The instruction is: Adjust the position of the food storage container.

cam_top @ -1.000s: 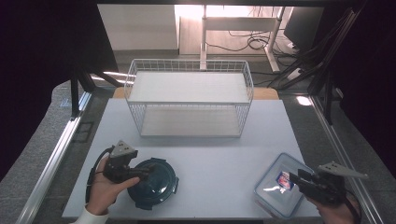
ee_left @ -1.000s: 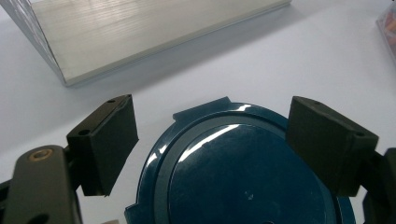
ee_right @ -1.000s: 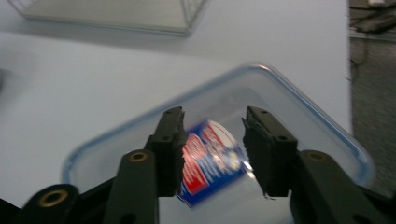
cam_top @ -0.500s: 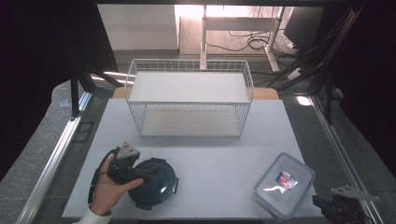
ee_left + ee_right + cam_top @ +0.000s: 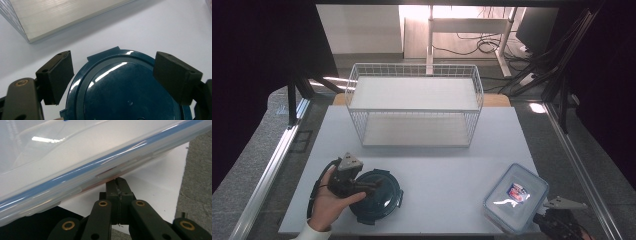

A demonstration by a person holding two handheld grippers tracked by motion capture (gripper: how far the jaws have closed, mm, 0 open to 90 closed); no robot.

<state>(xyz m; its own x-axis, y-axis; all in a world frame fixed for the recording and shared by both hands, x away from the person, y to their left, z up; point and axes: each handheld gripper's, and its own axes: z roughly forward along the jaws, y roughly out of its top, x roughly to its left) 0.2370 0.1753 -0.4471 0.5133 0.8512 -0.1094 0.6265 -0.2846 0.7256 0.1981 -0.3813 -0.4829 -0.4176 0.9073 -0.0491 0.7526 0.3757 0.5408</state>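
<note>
Clear container [image 5: 516, 198] at table's [image 5: 437, 165] near edge.

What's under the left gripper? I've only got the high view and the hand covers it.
Observer: In the left gripper view the left gripper stands open over the dark blue round lid, pads clear of it.
Operator: And the right one?
Observer: The right gripper has its jaws shut together, empty, tips right at the clear container's lower edge.
Operator: Is it under the box?
Observer: Can't tell contact; the blue-seamed rim sits just above the tips.
</note>
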